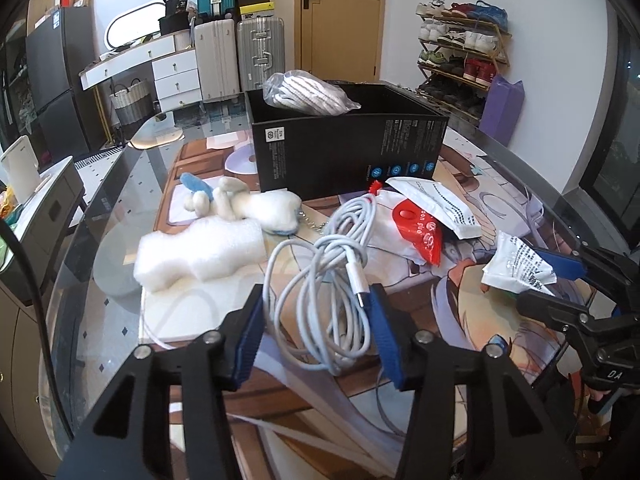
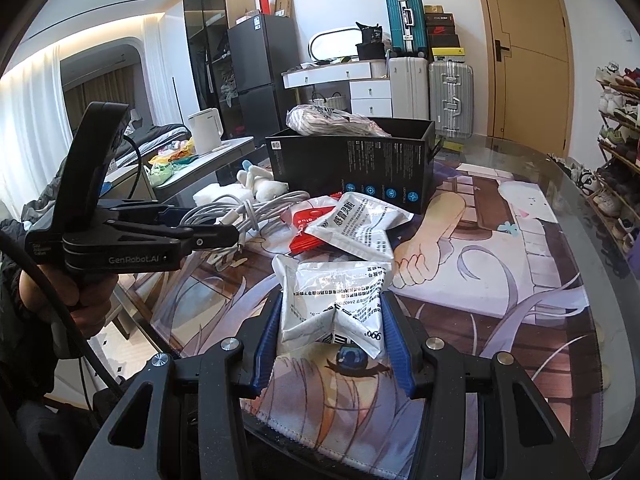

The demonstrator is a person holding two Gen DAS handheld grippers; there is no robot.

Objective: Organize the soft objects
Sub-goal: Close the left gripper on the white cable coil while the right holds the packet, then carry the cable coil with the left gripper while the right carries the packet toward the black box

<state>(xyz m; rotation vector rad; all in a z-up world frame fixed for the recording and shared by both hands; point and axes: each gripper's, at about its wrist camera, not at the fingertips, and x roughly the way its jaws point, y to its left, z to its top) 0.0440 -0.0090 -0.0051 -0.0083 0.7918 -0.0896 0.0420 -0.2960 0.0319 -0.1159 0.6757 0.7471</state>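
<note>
My left gripper is open around a coiled grey-white cable lying on the printed mat; it also shows in the right wrist view. My right gripper is shut on a white foil packet, seen from the left wrist view as a crumpled packet. A black open box stands behind, with a bagged white bundle sticking out of it. A white plush toy, a white foam piece, a red pouch and another white packet lie in front of the box.
The glass table carries a printed anime mat. A side cabinet with a white kettle stands left. Suitcases, a dresser and a shoe rack line the back wall.
</note>
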